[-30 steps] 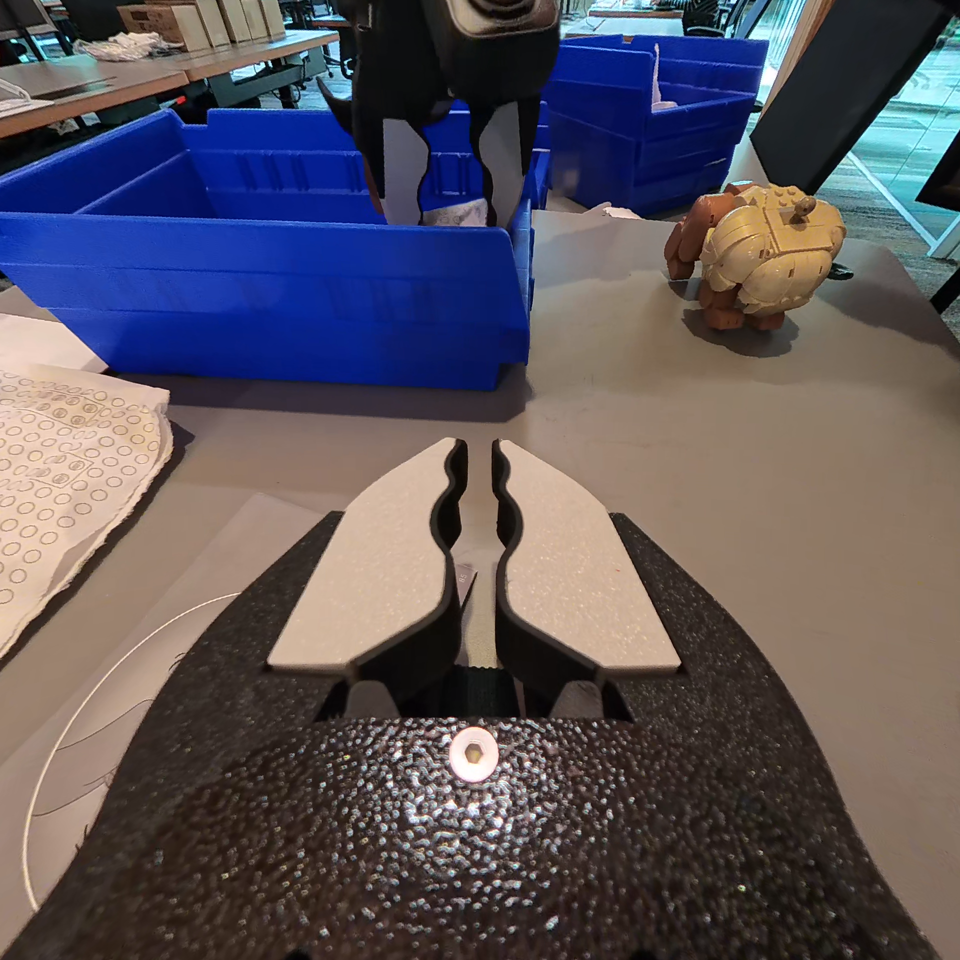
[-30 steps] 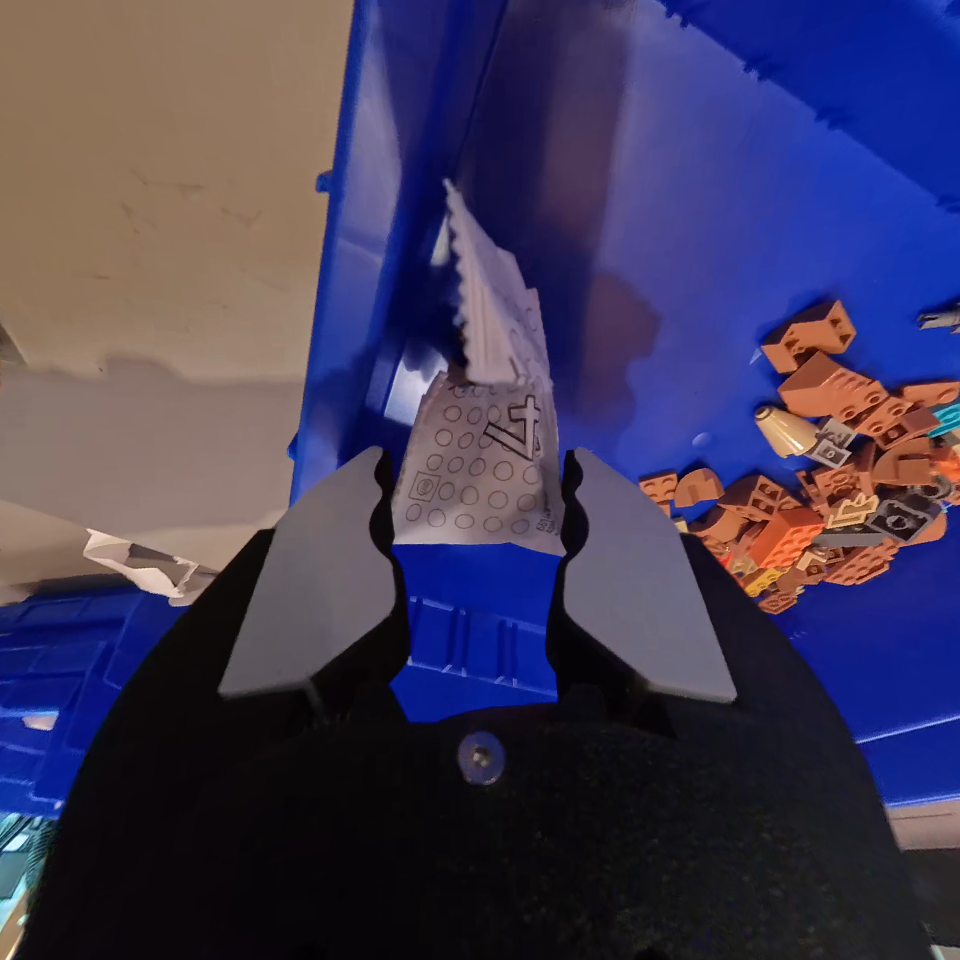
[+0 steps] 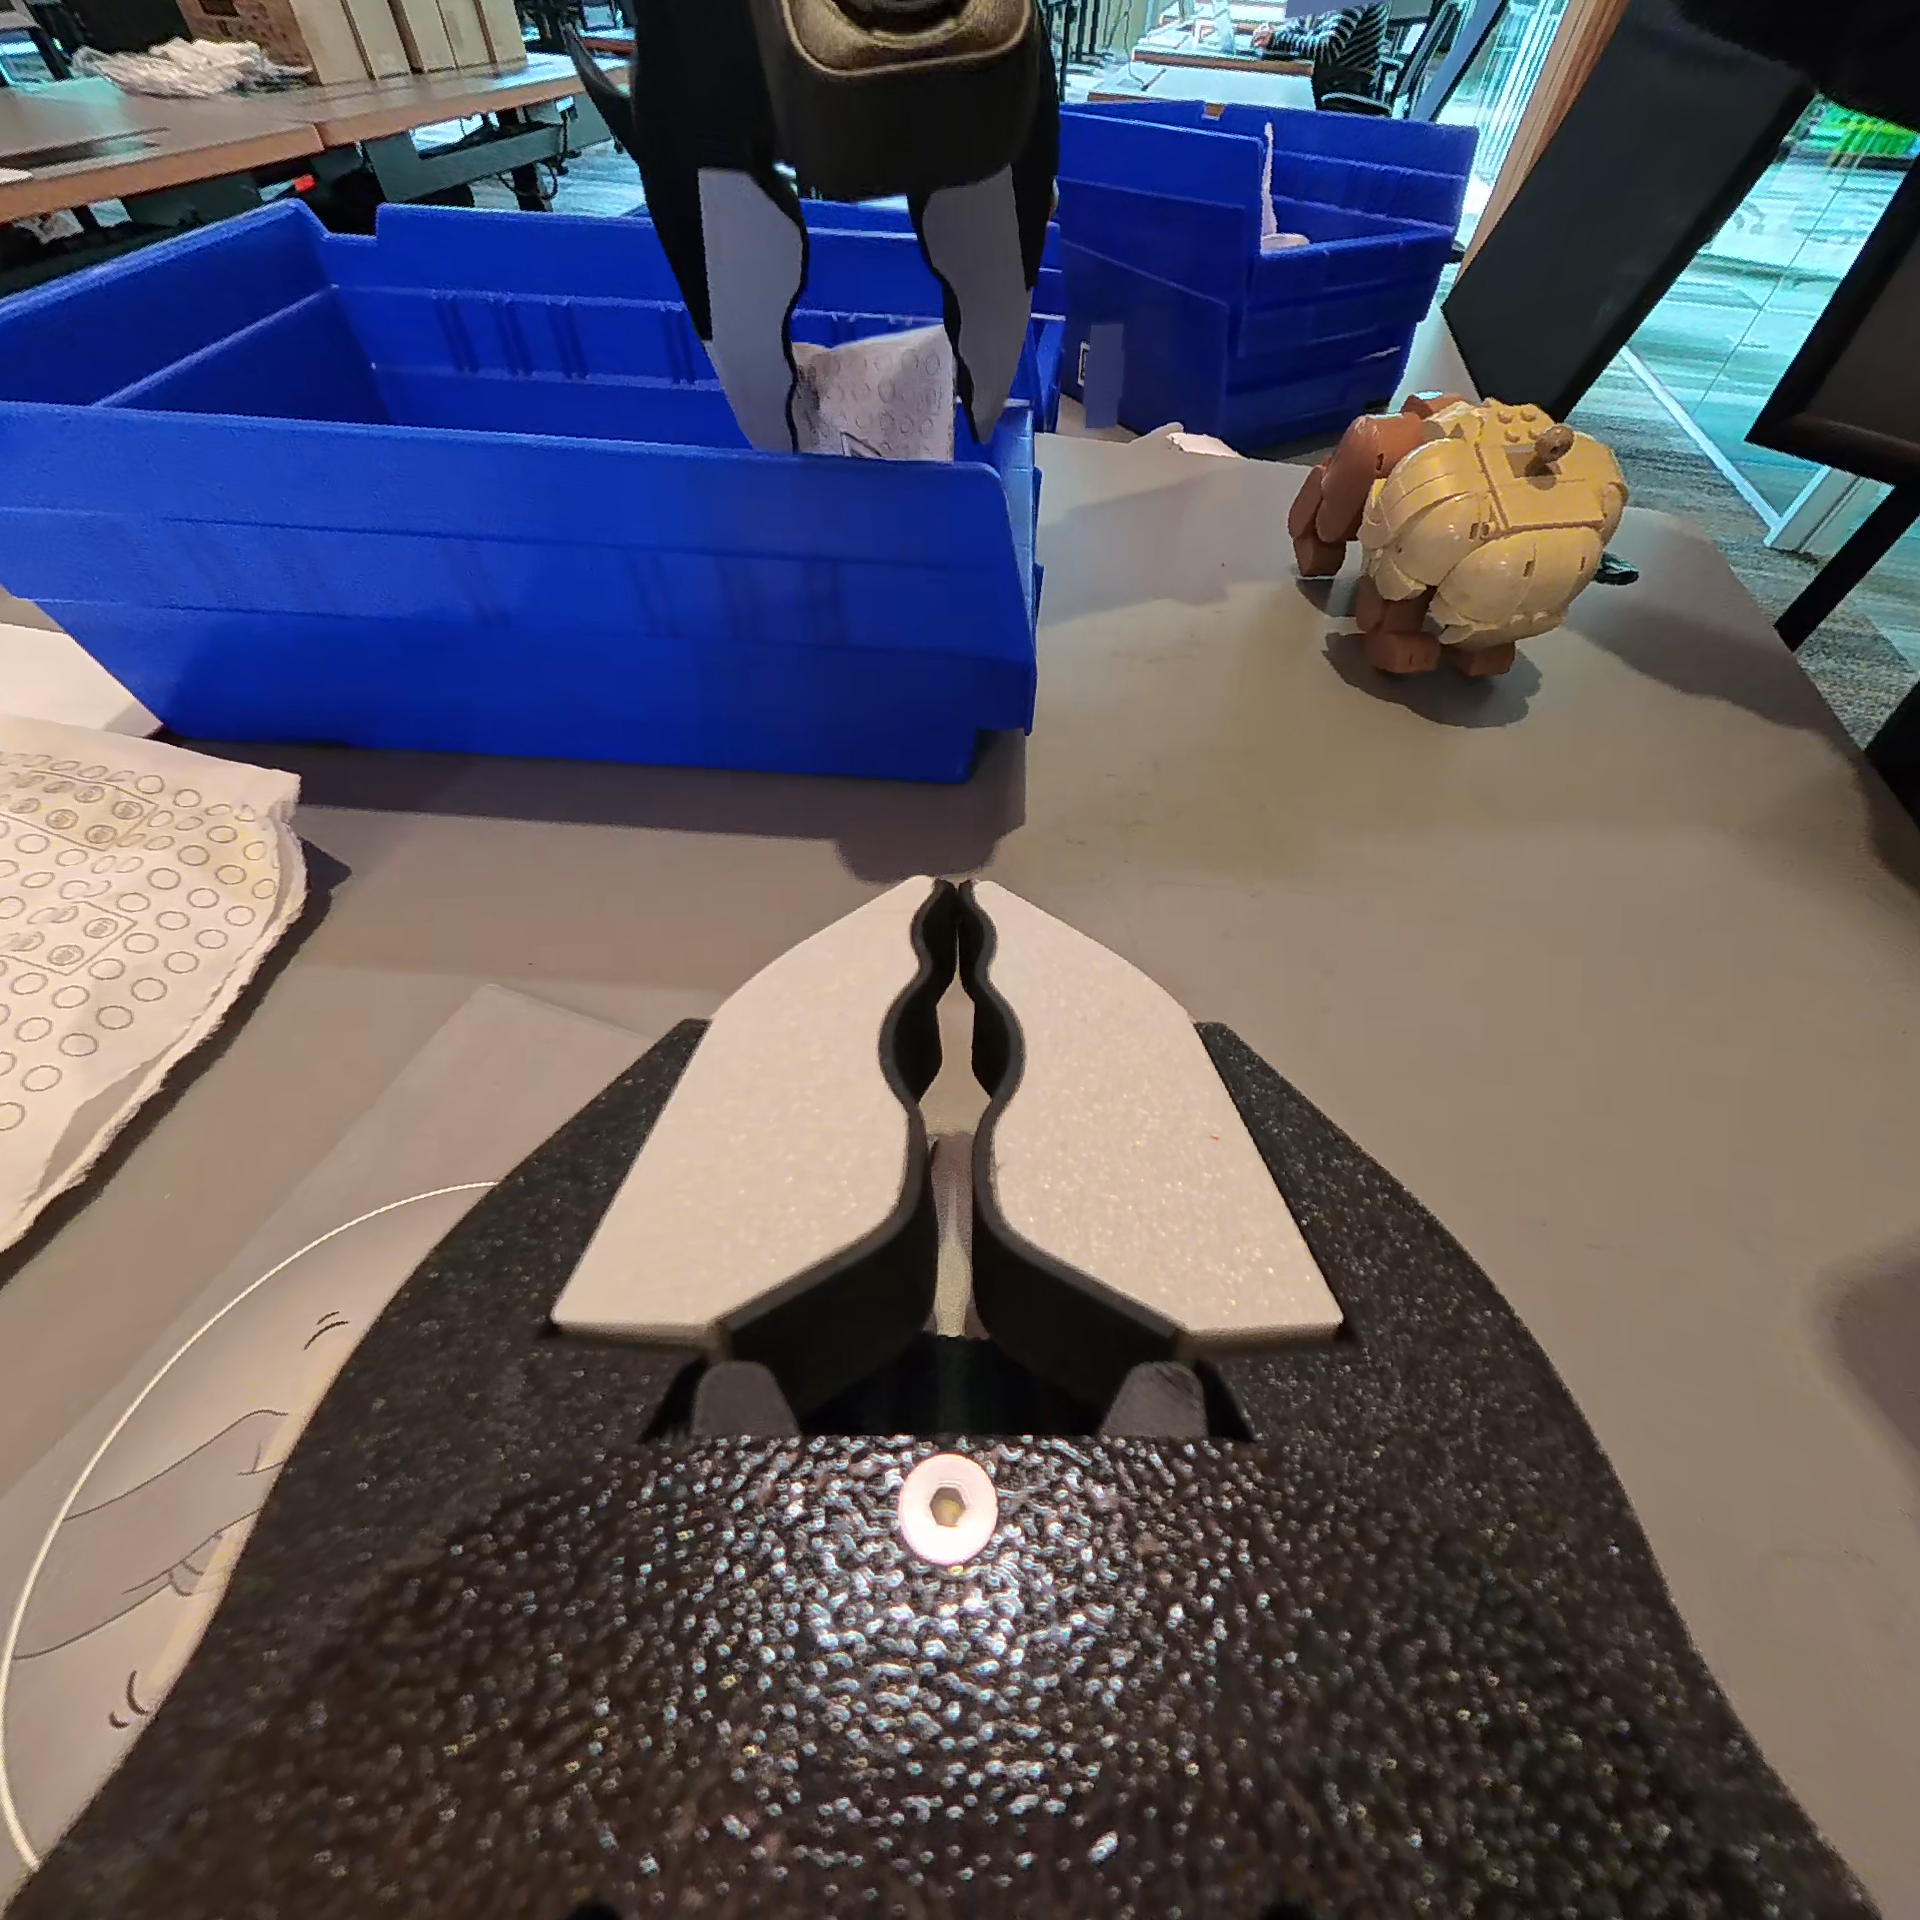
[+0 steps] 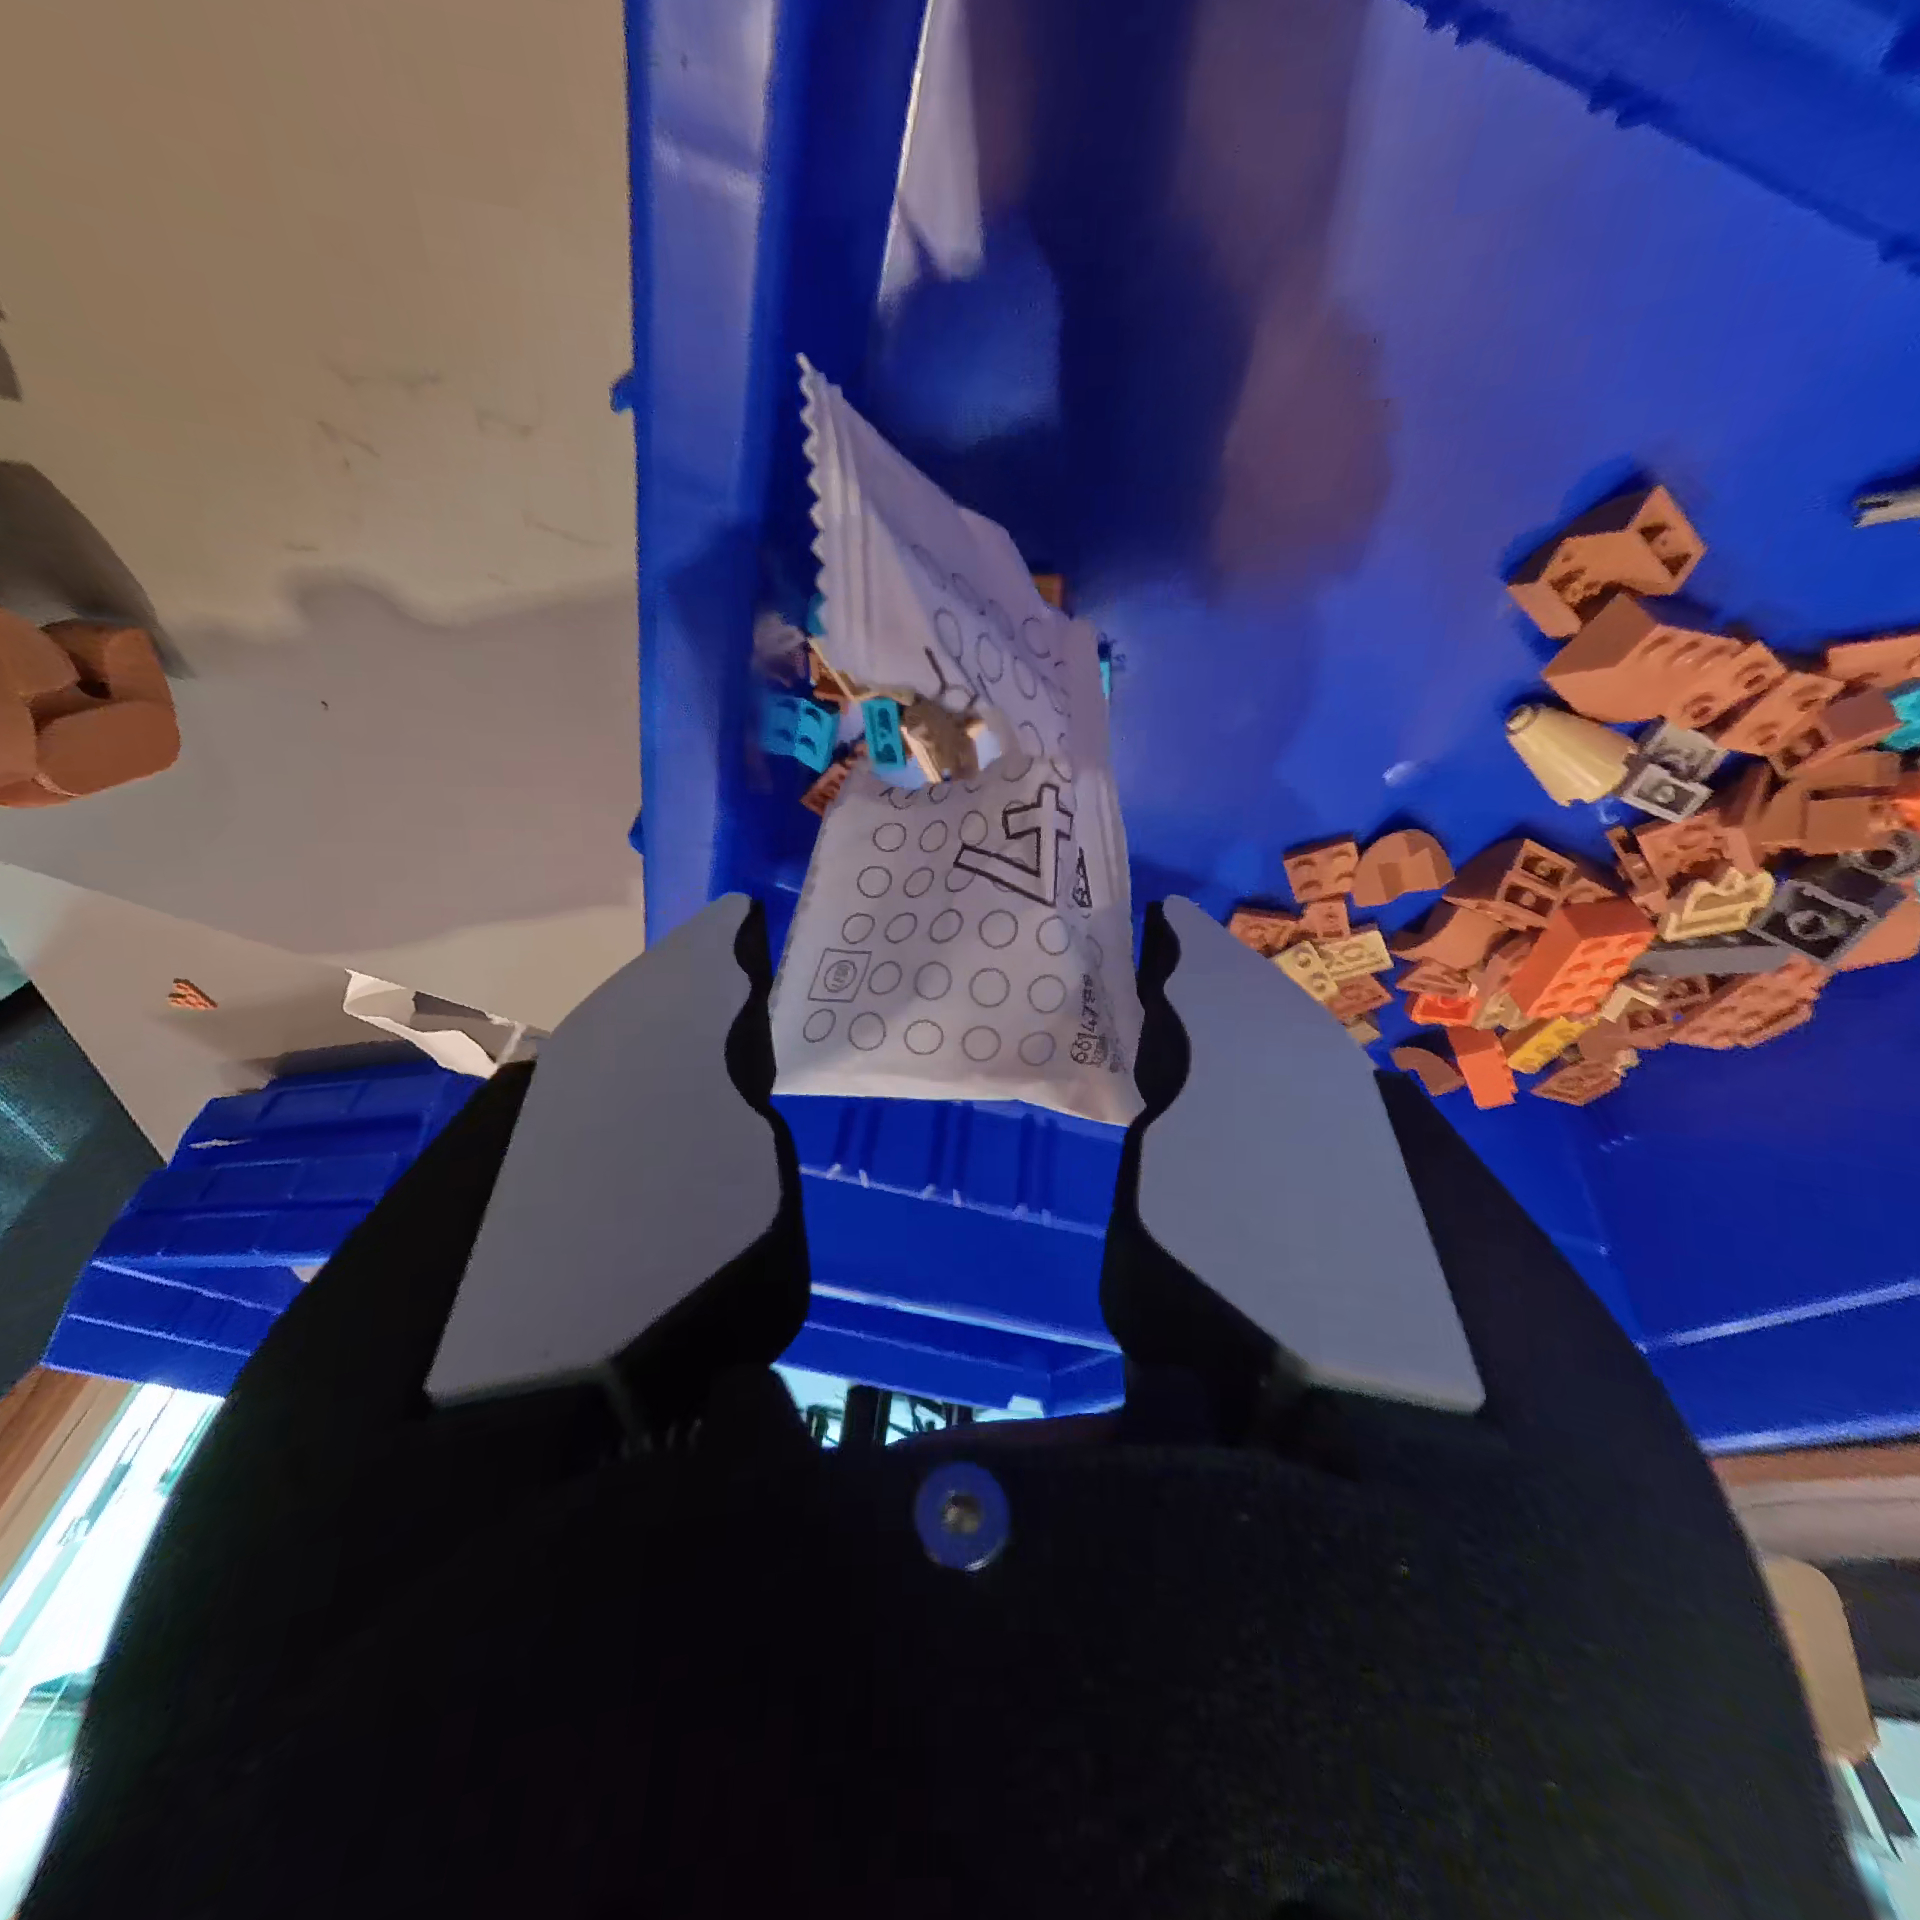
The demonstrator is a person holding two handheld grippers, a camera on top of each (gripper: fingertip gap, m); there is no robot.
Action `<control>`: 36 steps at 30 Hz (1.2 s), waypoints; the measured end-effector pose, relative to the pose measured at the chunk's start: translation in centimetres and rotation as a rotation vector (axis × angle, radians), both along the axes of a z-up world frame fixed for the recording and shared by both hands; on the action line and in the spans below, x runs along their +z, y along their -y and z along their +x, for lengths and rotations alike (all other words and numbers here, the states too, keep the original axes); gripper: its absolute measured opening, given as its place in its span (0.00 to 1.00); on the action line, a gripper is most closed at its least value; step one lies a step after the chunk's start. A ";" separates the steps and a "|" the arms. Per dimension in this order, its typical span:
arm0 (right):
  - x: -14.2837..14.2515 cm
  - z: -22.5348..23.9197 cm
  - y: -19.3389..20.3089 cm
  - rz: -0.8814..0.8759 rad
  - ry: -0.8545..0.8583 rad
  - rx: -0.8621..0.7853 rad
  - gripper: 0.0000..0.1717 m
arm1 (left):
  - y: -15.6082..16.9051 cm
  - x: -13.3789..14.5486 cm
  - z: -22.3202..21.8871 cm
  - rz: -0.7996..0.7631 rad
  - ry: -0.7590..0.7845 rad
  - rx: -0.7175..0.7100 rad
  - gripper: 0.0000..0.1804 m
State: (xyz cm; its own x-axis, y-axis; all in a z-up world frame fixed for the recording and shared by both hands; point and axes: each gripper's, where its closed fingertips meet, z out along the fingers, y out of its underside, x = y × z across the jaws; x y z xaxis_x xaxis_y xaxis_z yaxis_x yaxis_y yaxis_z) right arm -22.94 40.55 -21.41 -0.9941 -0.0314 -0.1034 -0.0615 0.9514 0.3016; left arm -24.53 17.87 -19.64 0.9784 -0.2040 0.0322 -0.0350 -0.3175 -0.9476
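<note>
My left gripper (image 3: 954,888) is shut, its fingertips touching, low over the grey table (image 3: 1351,987) in front of a blue bin (image 3: 520,582). I see nothing between its pads. My right gripper (image 4: 958,914) reaches down into that bin (image 4: 1351,364) and is shut on a white paper bag (image 4: 935,966) printed with circles, its pads against the bag's two sides. Small bricks (image 4: 883,727) spill from a tear in the bag into the bin's corner. The left wrist view shows the right gripper (image 3: 878,436) with the bag (image 3: 883,395) at the bin's right end.
A heap of brown, orange and tan bricks (image 4: 1621,914) lies on the bin floor. A brick-built brown and cream animal (image 3: 1475,530) stands on the table at the right. A torn printed paper (image 3: 114,935) and a line-drawn sheet (image 3: 312,1299) lie at the left. More blue bins (image 3: 1299,260) stand behind.
My left fingers closed the small gap until the tips met. The bag stayed between my right fingers, shows higher above the bin rim, and bricks now spill from it.
</note>
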 end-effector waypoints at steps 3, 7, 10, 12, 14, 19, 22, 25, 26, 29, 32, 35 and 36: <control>0.6 -0.3 0.4 -0.021 -0.016 -0.011 0.39 | 0.0 0.0 0.0 0.002 0.004 0.000 0.00; 1.0 -0.6 0.8 -0.039 -0.046 -0.001 0.38 | 0.0 0.1 0.0 0.004 0.009 -0.002 0.00; 0.7 -0.1 0.6 -0.027 -0.026 -0.005 0.38 | 0.0 0.0 0.0 0.000 0.013 -0.002 0.00; 1.0 -0.4 0.6 -0.026 -0.054 0.004 0.37 | 0.0 0.1 0.0 0.002 0.012 -0.004 0.00; 0.6 0.2 0.8 -0.045 -0.025 -0.022 0.37 | 0.0 0.1 0.0 0.001 0.014 -0.003 0.00; 1.1 0.0 1.4 -0.120 -0.058 -0.047 0.37 | 0.1 0.1 0.0 0.002 0.018 -0.005 0.00; 0.5 0.5 0.6 -0.115 -0.050 -0.036 0.38 | 0.1 0.1 0.0 0.003 0.023 -0.005 0.00; 1.2 0.5 1.8 -0.312 -0.072 -0.096 0.37 | 0.1 0.1 0.0 0.002 0.024 -0.007 0.00; 1.6 0.4 2.0 -0.381 -0.085 -0.114 0.37 | 0.1 0.1 0.0 0.002 0.024 -0.007 0.00; 3.2 0.3 2.7 -0.615 -0.124 -0.192 0.36 | 0.1 0.1 0.0 0.001 0.021 -0.008 0.00; 5.2 0.1 3.2 -0.876 -0.187 -0.251 0.35 | 0.1 0.1 0.1 0.000 0.017 -0.009 0.00; 7.9 0.9 4.1 -1.161 -0.239 -0.276 0.34 | 0.1 0.1 0.1 0.001 0.019 -0.010 0.00; 9.0 1.5 4.5 -1.259 -0.250 -0.270 0.34 | 0.1 0.1 0.1 0.001 0.019 -0.009 0.00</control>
